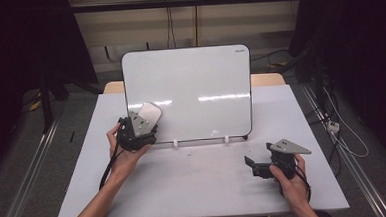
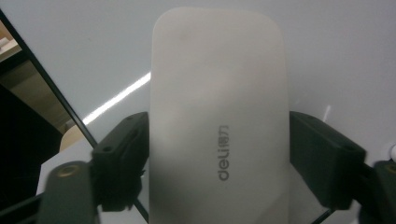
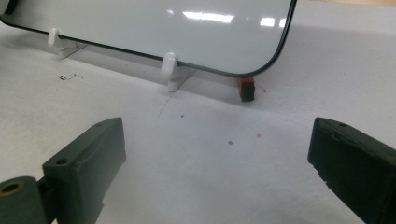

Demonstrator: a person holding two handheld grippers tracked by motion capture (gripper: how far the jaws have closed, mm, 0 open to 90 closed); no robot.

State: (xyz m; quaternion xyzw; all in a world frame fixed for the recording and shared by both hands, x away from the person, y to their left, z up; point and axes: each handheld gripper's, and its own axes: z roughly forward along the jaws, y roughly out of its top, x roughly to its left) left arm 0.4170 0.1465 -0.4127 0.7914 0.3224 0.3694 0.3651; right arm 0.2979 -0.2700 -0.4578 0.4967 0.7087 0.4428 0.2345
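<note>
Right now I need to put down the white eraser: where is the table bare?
The white table is bare between the two hands, in front of the upright whiteboard. It is crowded by the board's white clip feet and the small red block.

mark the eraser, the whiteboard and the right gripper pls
eraser (image 2: 217, 116), left gripper view, middle of its white back
whiteboard (image 1: 194, 83), high view, bare middle of its face
right gripper (image 3: 217, 161), right gripper view, gap midway between its fingers

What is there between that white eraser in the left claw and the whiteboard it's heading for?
Nothing visible. The eraser sits between the jaws of the left gripper, right up against the lower left corner of the whiteboard, whose surface there is bare. Whether it touches the board I cannot tell. The right gripper waits apart, open, on the table.
</note>
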